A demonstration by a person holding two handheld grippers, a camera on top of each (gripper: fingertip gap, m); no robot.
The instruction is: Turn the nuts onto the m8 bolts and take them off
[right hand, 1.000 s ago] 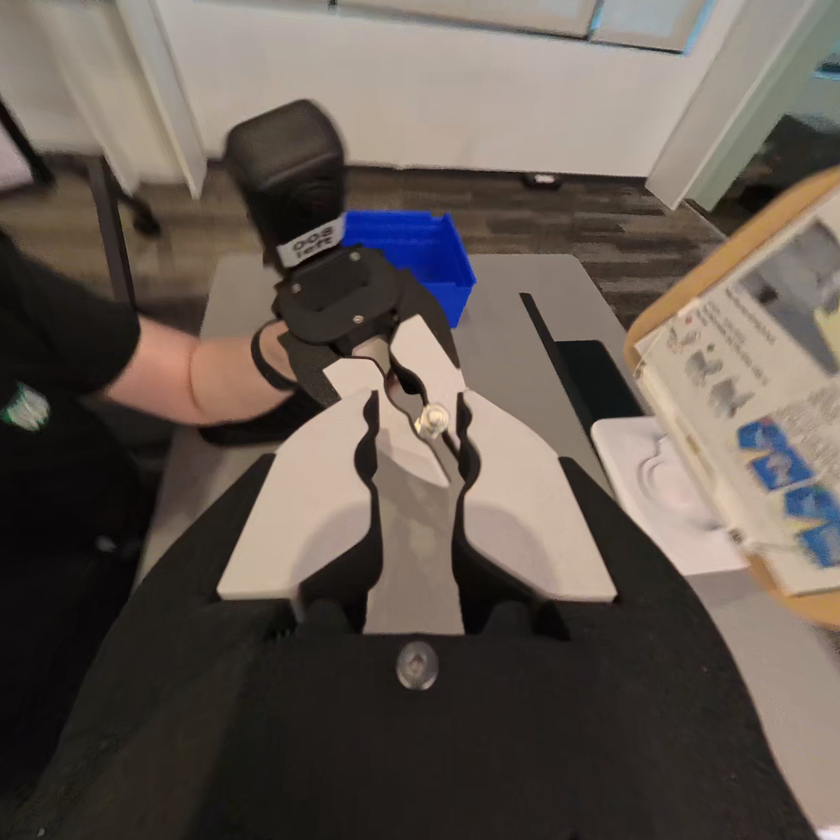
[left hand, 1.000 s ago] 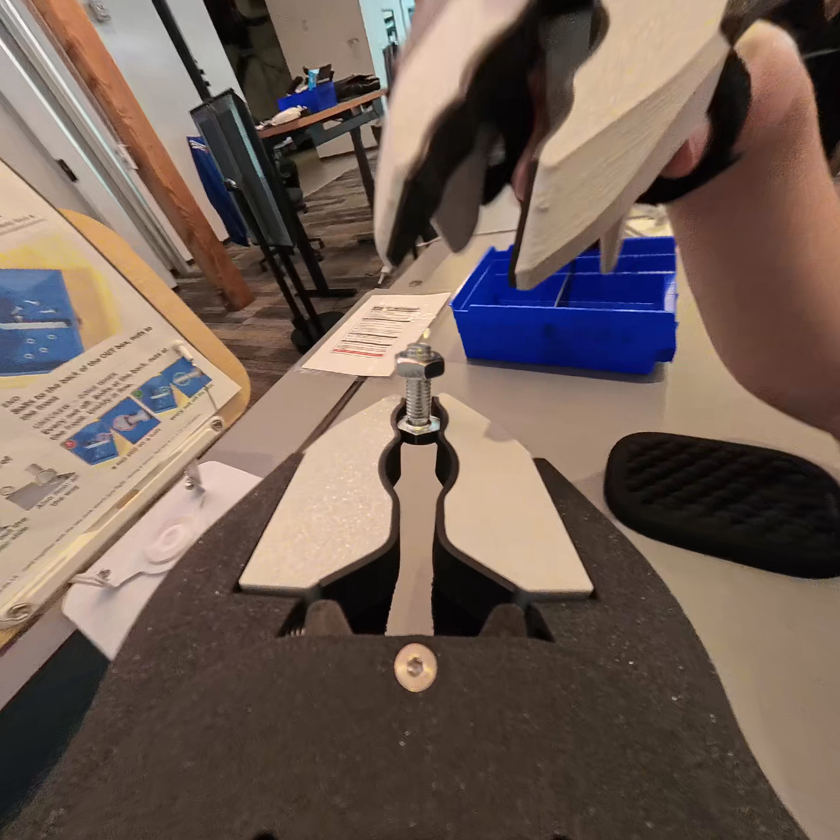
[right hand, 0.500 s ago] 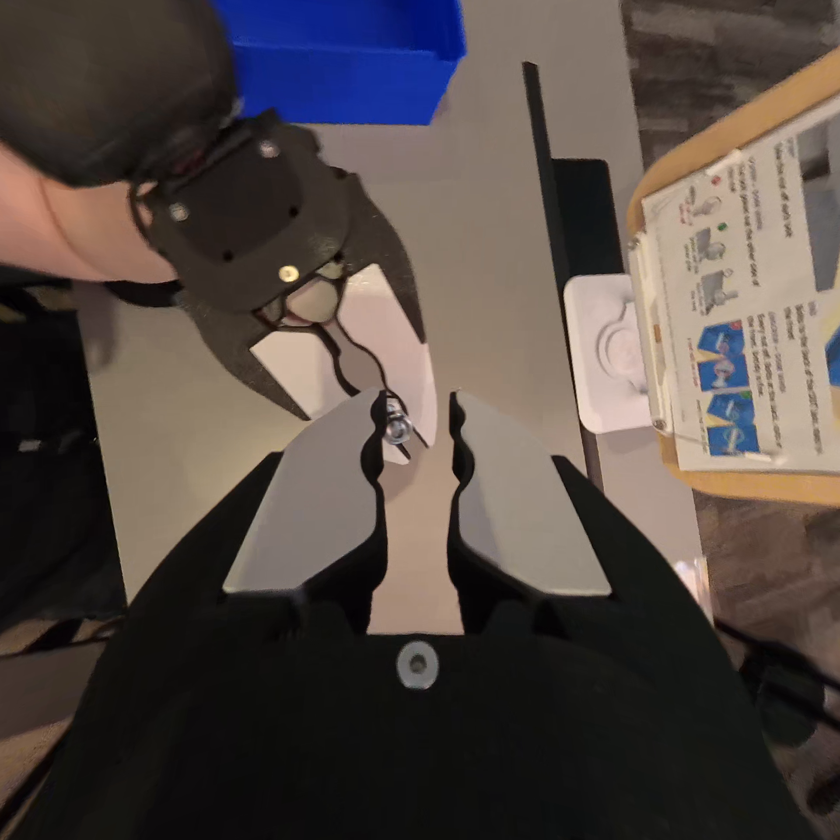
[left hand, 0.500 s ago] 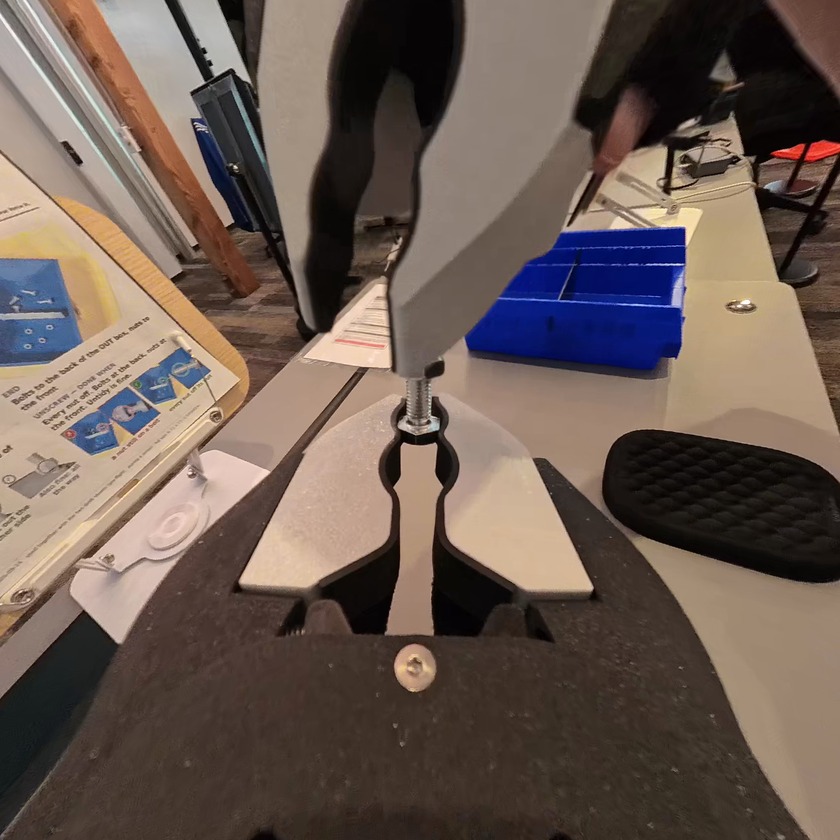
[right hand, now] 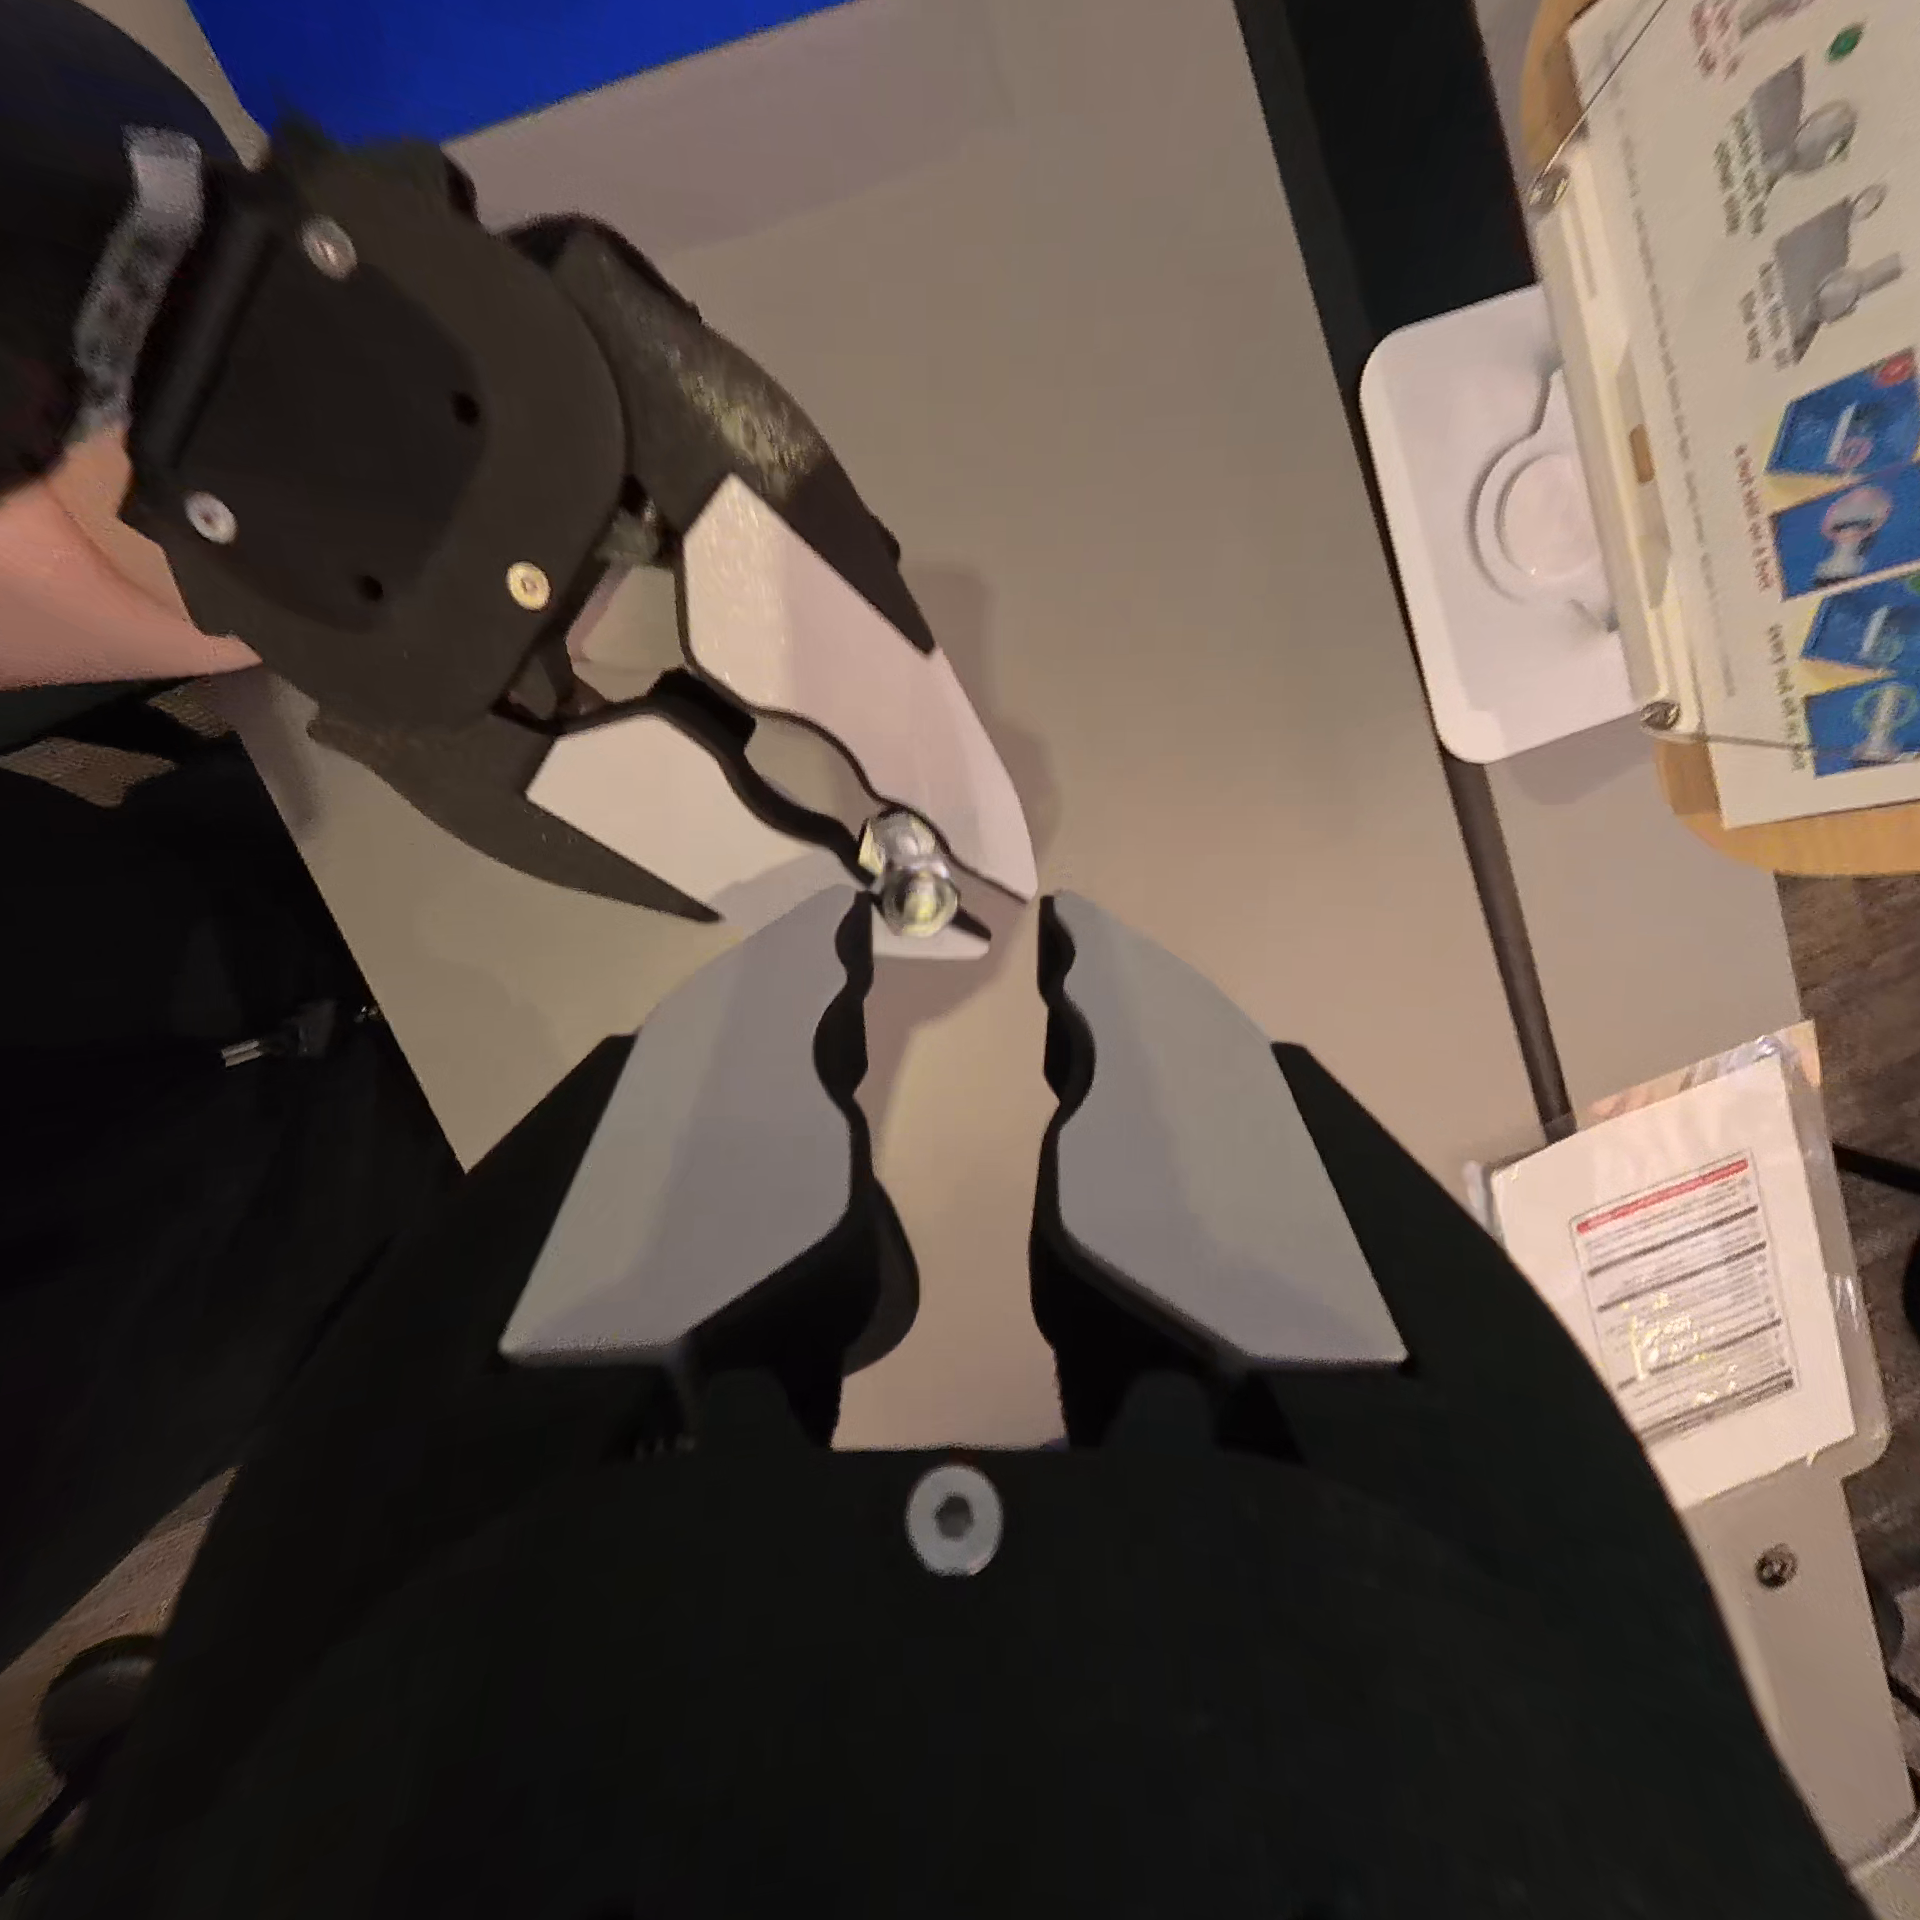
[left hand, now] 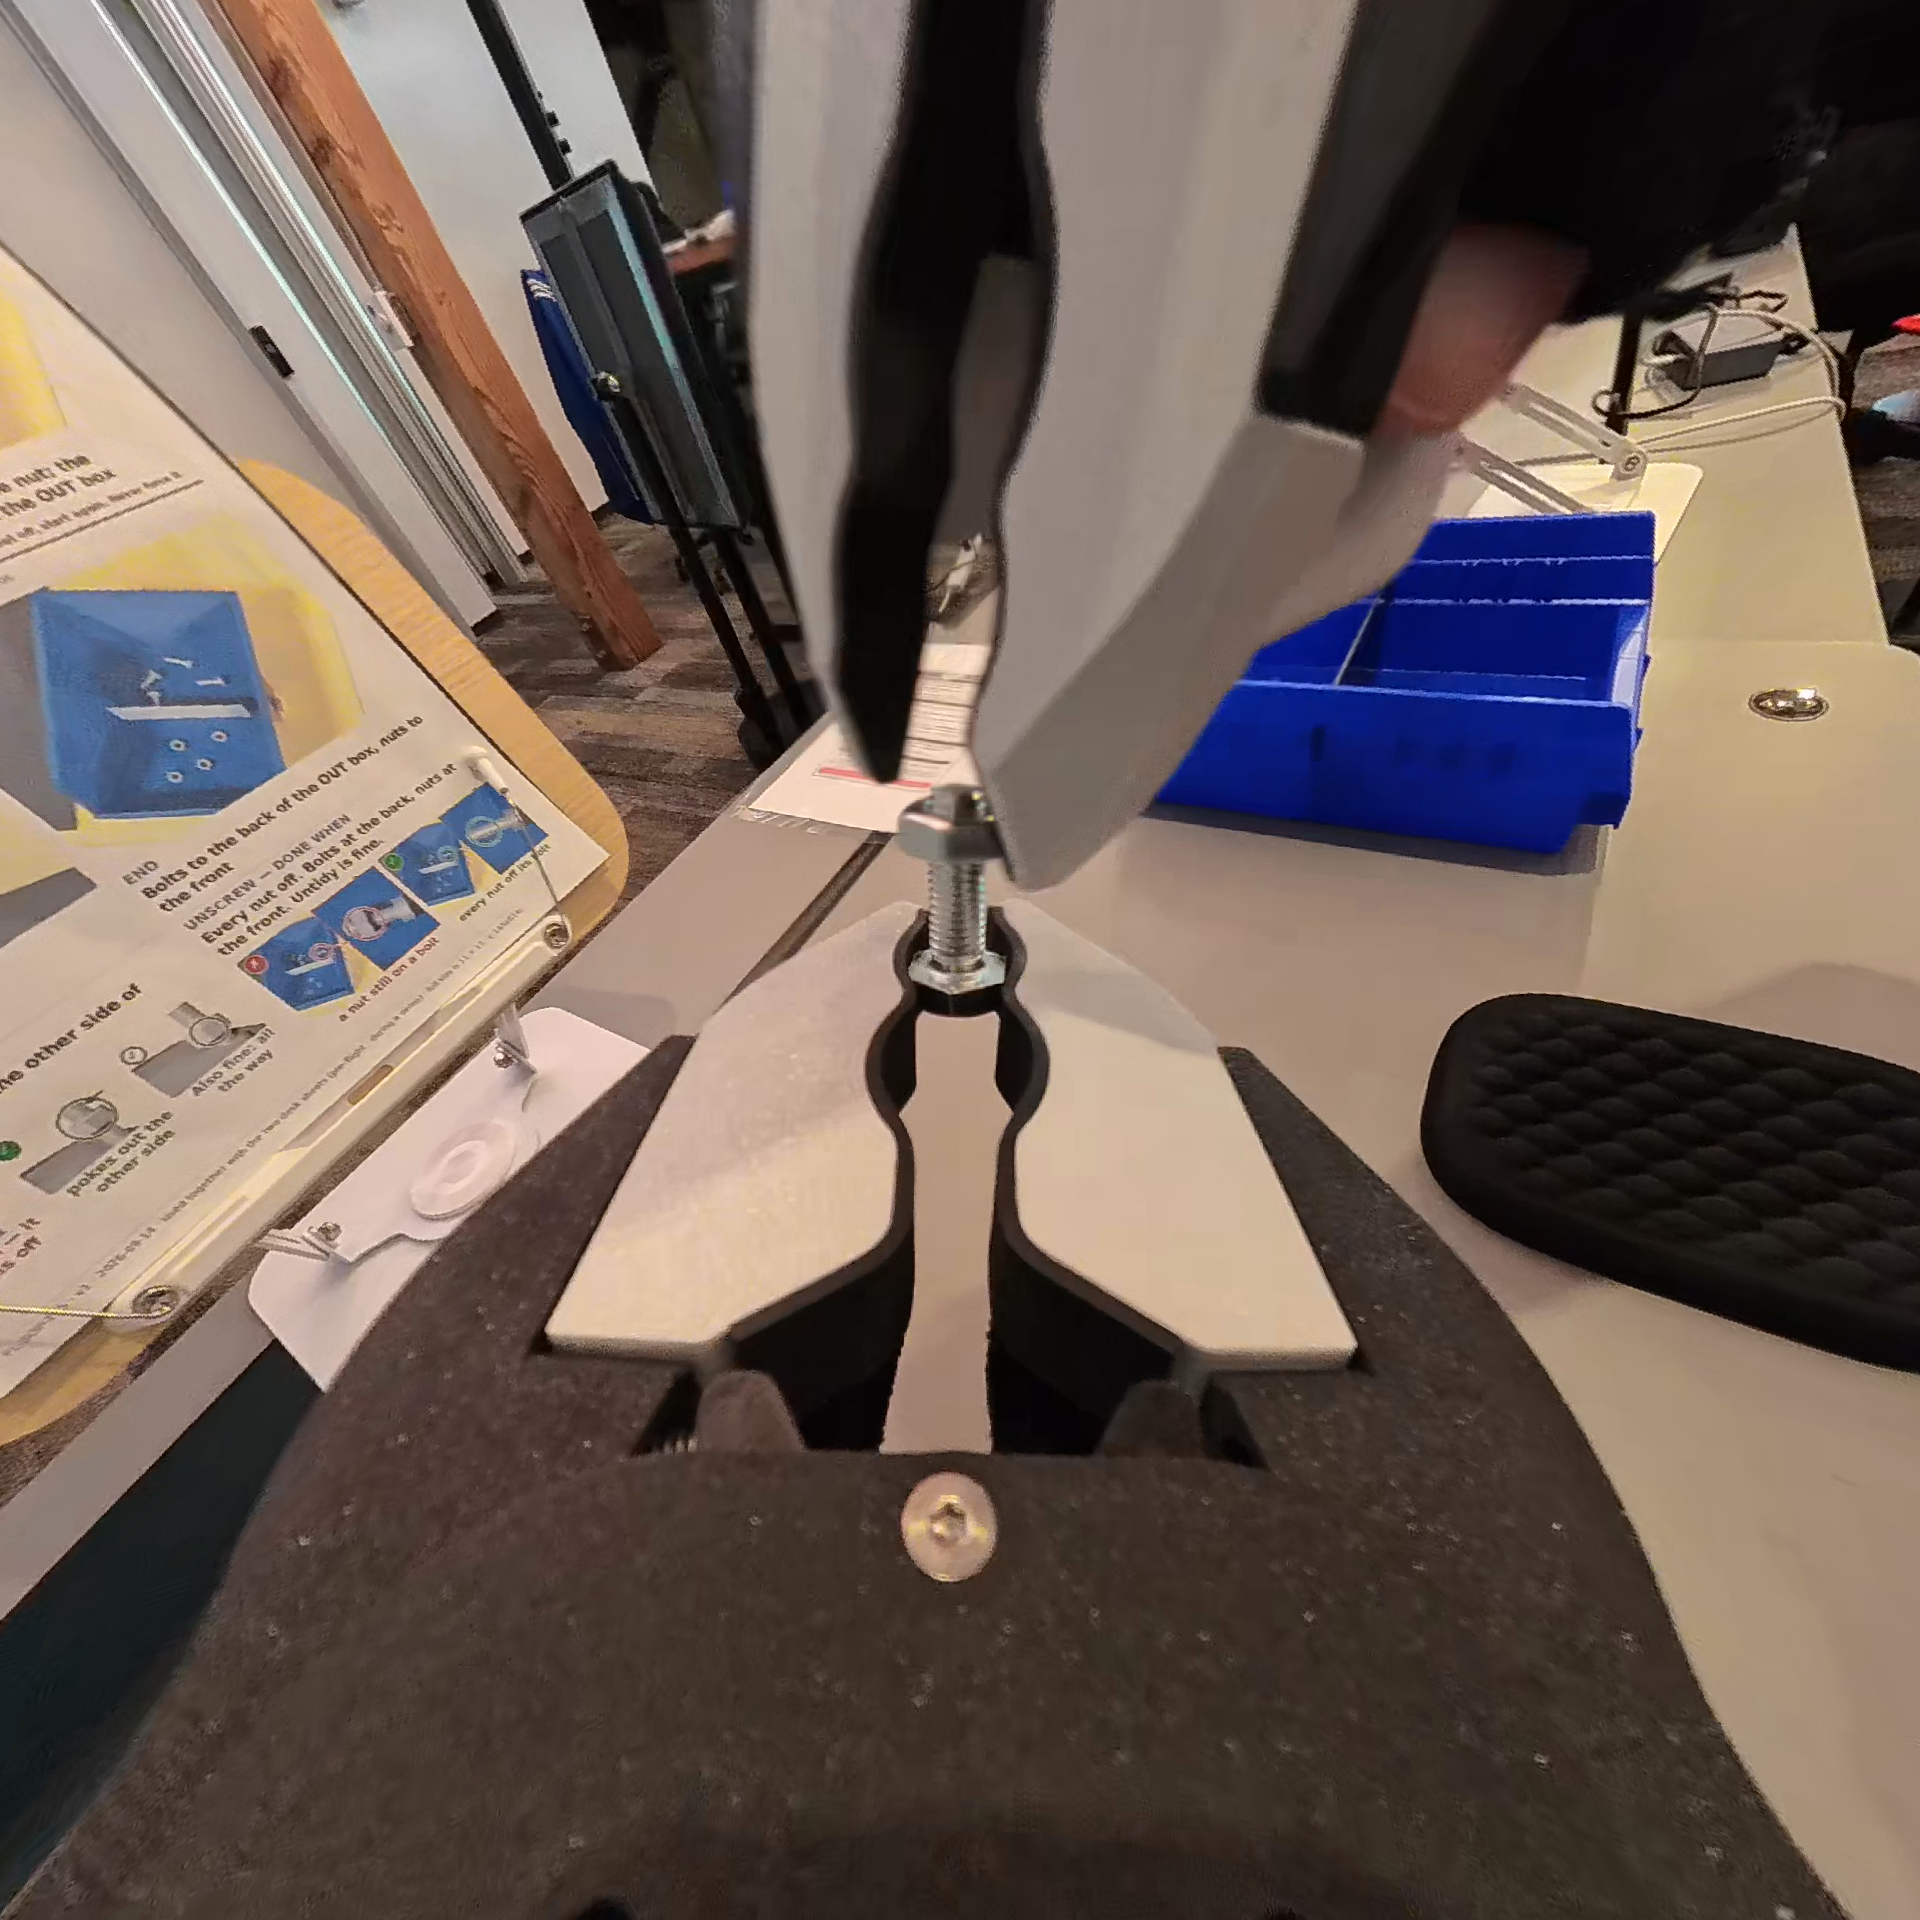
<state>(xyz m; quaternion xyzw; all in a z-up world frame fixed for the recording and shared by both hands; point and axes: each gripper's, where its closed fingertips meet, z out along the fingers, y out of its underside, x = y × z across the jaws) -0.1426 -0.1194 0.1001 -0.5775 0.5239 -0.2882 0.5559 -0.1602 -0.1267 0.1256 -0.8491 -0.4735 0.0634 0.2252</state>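
My left gripper (left hand: 954, 961) is shut on the lower end of a silver M8 bolt (left hand: 952, 914) and holds it upright above the table. A hex nut (left hand: 940, 821) sits near the top of the thread. My right gripper (right hand: 951, 914) points straight down over it, jaws open. From above the nut (right hand: 914, 894) lies just past its tips, close to the left finger. In the left wrist view the right gripper (left hand: 951, 810) hangs over the bolt, and one white finger (left hand: 1049, 810) reaches down beside the nut. The left gripper's black body (right hand: 364, 468) shows at upper left.
A blue divided bin (left hand: 1455, 748) stands at the back of the grey table (left hand: 1403, 956). A black ribbed pad (left hand: 1662, 1164) lies to the right. An instruction board (left hand: 260, 883) on a white stand (right hand: 1496, 582) stands left. A laminated sheet (right hand: 1683, 1299) lies at the table edge. My two grippers' fingertips are within a few centimetres of each other.
My right gripper swung in from up high, turned to point straight down and came down over the top of the bolt. My left gripper held the bolt still.
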